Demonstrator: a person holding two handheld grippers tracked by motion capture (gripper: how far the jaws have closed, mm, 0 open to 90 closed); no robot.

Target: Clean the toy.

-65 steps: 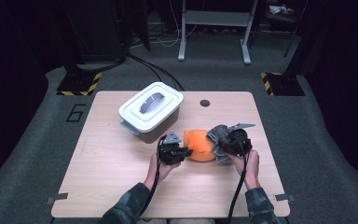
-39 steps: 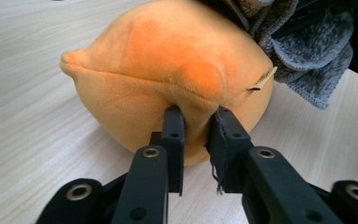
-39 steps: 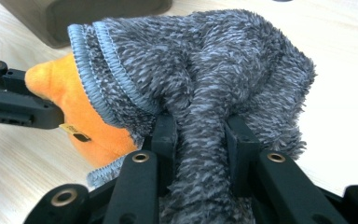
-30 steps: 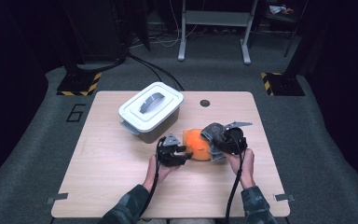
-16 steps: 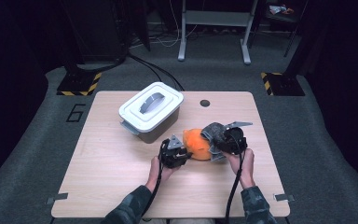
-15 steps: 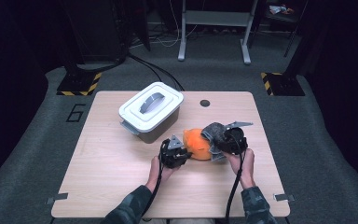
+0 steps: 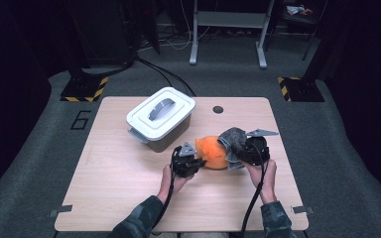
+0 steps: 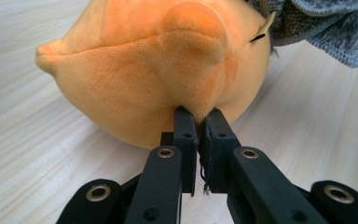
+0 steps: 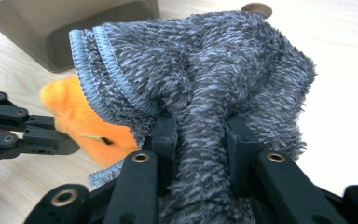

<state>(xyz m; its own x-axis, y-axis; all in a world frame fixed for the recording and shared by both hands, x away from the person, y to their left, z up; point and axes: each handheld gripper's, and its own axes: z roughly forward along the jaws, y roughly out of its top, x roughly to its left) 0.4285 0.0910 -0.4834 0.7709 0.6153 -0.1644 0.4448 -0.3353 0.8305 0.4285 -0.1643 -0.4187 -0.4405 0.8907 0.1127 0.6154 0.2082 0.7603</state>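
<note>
Pinching, left tool: the left tool (image 8: 198, 122) has just been closing and its jaws now press together on a small fold of the orange plush toy (image 8: 154, 70) at the toy's near underside
Left tool on the desk: in the high view the left tool (image 7: 194, 159) sits at the toy's left end, touching it, low over the desk (image 7: 104, 188)
Right tool: the right tool (image 9: 200, 135) clamps a thick bunch of the grey fuzzy cloth (image 9: 205, 70); in the high view the right tool (image 7: 238, 148) is at the toy's right end
Toy: the orange plush toy (image 7: 213, 151) lies on the desk between the two tools, its long axis running left to right from one tool to the other
Cloth against toy: the cloth (image 7: 233, 141) drapes over the toy's right end, hemmed edge lapping the orange, so the cloth lies to the right of the left tool's pinch
Judgement: any pull-apart would go along that left-right axis, each hand nearest its own thing
Farther off: the white lidded box (image 7: 159, 116) stands beyond and to the left, apart from the toy
</note>
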